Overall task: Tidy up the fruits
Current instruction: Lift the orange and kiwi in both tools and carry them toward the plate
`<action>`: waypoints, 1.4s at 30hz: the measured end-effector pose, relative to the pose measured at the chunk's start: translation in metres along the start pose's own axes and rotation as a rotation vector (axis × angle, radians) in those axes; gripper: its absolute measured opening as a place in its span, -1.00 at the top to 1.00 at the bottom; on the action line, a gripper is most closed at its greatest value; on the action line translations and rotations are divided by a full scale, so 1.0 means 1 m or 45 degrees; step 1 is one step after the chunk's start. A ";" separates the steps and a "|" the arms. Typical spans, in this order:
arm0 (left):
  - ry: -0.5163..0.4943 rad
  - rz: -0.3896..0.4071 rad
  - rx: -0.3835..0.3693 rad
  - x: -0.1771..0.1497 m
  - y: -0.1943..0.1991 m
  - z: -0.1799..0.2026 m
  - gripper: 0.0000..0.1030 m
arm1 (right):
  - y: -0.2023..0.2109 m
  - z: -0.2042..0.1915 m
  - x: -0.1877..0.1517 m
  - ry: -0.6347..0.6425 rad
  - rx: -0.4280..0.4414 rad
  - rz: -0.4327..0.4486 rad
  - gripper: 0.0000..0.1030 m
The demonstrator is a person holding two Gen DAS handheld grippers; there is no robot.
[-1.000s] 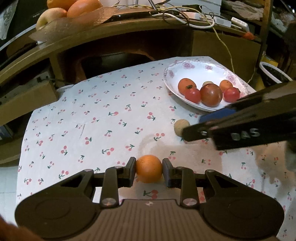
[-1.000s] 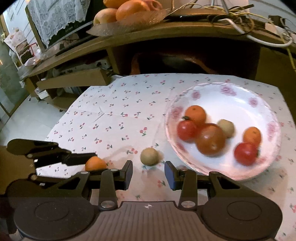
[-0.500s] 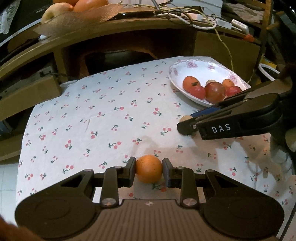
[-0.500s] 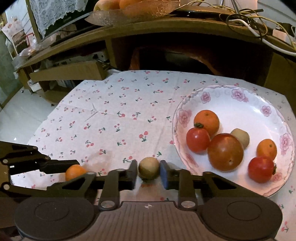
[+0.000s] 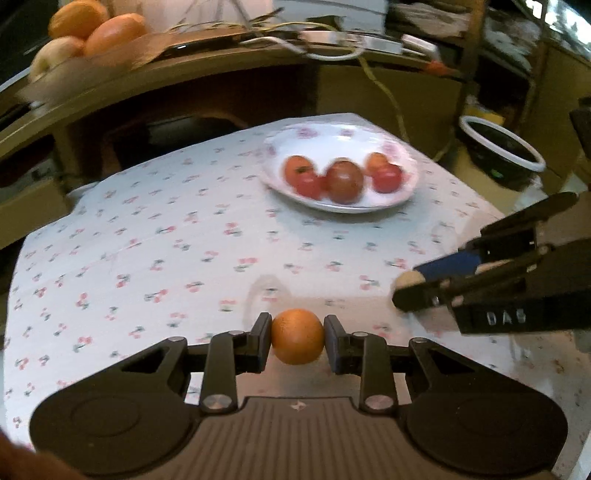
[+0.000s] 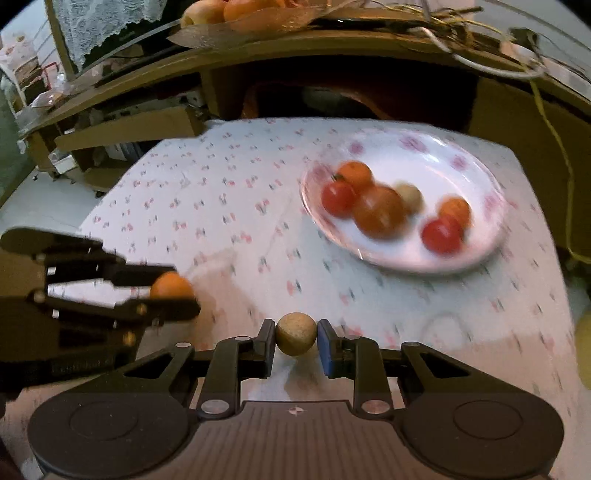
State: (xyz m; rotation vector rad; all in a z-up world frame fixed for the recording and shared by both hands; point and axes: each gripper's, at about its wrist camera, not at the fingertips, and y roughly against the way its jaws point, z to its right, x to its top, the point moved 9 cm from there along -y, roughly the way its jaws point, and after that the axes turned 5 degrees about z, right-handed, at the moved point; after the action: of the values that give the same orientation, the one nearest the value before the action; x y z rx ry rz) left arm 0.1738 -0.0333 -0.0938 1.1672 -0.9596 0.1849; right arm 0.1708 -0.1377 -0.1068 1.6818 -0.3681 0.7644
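Left gripper [image 5: 297, 336]: jaws clamped on a small orange [image 5: 297, 336], one pad against each flank. The fruit was near round, so no long axis or pointing direction could be read. It sat between the fingertips above the cherry-print tablecloth [image 5: 177, 236]; whether it touched the cloth could not be told.

Right gripper [image 6: 296, 339]: jaws clamped on a tan round fruit [image 6: 296, 338], likewise round and without a readable axis, held between the tips over the same cloth.

Ahead of both jaws, well apart: white floral plate [image 6: 480, 254] holding six fruits in the right wrist view, namely two small oranges, two red tomatoes, one large brownish-red tomato [image 6: 378, 211] and one pale fruit [image 6: 409, 195]. The plate lay ahead and right of the right jaws, and ahead and slightly right of the left jaws.

View differences: the left wrist view hid the pale fruit on the plate and showed a white-rimmed black bowl [image 5: 502, 147] off the table's far right. The right wrist view alone showed a lace curtain [image 6: 107, 29]. Both views showed a fruit dish on the shelf [image 5: 85, 33] beyond. All plate contents were motion-blurred.
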 end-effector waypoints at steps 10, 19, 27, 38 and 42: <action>-0.117 -0.053 0.016 -0.012 -0.008 0.029 0.29 | 0.019 0.010 -0.031 0.005 -0.050 0.014 0.44; -0.100 -0.104 0.071 -0.016 -0.004 0.028 0.10 | 0.021 0.011 -0.032 0.004 0.004 0.000 0.22; -0.096 -0.105 0.080 -0.012 -0.011 0.027 0.09 | 0.018 0.010 -0.027 0.036 0.012 -0.002 0.22; -0.042 -0.126 0.071 -0.015 -0.008 0.022 0.19 | 0.016 0.010 -0.028 0.029 0.007 -0.019 0.22; -0.051 -0.133 0.078 -0.015 -0.008 0.022 0.31 | 0.016 0.011 -0.029 0.018 -0.006 -0.021 0.47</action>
State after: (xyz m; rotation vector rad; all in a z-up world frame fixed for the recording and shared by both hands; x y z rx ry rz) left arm 0.1572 -0.0501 -0.1083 1.2782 -0.9311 0.1081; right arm 0.1428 -0.1565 -0.1144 1.6723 -0.3457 0.7620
